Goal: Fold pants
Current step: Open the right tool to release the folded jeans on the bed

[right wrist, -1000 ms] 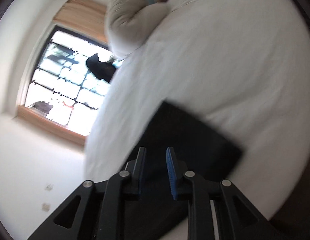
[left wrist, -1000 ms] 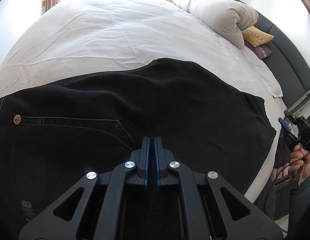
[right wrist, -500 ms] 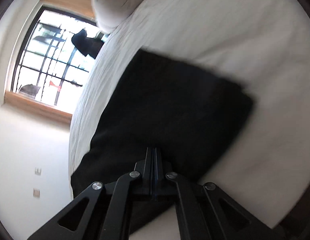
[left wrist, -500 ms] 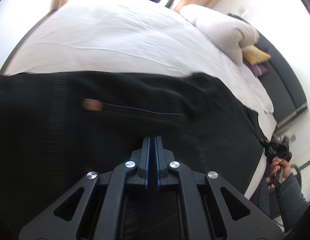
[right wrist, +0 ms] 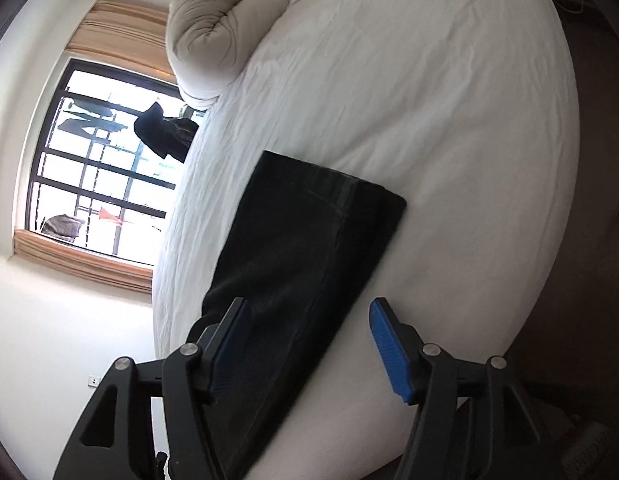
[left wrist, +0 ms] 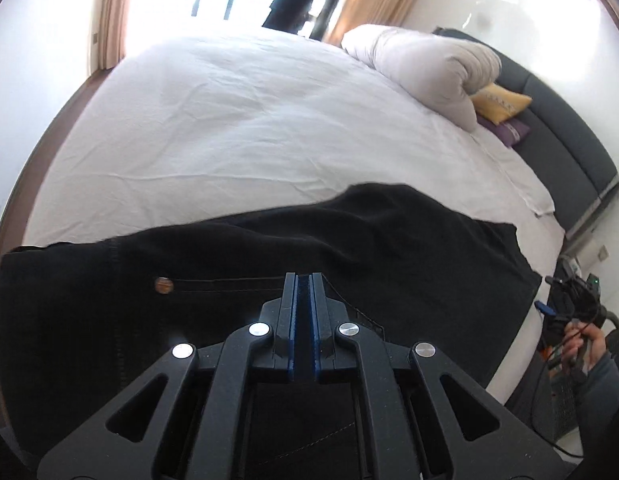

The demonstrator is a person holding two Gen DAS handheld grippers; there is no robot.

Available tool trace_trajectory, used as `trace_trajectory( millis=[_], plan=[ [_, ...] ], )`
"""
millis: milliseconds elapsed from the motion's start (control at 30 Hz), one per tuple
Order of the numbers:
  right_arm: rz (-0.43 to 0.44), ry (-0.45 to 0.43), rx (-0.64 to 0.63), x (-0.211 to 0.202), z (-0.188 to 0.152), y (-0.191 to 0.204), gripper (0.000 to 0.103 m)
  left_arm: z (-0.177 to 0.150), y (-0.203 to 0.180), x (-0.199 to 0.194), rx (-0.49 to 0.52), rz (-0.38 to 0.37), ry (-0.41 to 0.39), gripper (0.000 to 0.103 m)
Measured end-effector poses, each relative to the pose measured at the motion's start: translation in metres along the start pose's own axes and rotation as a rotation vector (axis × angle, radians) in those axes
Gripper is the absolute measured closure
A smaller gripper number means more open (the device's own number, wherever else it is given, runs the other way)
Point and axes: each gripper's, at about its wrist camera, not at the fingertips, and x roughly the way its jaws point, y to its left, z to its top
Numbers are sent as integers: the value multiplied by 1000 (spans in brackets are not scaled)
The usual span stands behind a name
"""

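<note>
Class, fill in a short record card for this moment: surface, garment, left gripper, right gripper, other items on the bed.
surface: white bed sheet
garment: black pants, lying flat on the sheet
left gripper: shut, over the pants
right gripper: jaws opening, pants edge between them, pads not pressing
other items: rolled duvet, yellow cushion

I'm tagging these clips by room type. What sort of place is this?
Most likely a bedroom: a bed with a white sheet, a rolled duvet near the dark headboard, and a curtained window.
</note>
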Motion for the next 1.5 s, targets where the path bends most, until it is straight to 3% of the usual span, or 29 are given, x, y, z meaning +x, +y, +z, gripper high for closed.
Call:
trace_trajectory(
  millis=[100, 167, 467, 700, 833, 900, 1000, 1500],
  plan=[
    [34, -13, 63, -6, 10, -12, 39, -9, 12, 45, -79, 25, 120, 99],
    [54, -30, 104, -6, 15, -21, 39, -10, 22, 46, -144, -26, 99, 99],
    [104, -36, 197, 2, 41, -35, 39, -10, 12, 49, -111, 30, 106, 99],
    [108, -30, 187, 11, 38, -27, 40, -14, 16, 51, -119, 16, 117, 99],
    [96, -13, 180, 16, 42, -28, 56, -15, 18, 51, -117, 16, 110, 99],
    [110, -8, 203, 19, 43, -34, 74, -16, 20, 50, -118, 14, 109, 99],
    [144, -6, 256, 23, 42, -47, 86, -17, 20, 48, -119, 12, 109, 99],
    [101, -97, 162, 11, 32, -21, 92, -16, 24, 45, -125, -2, 110, 99]
  ],
)
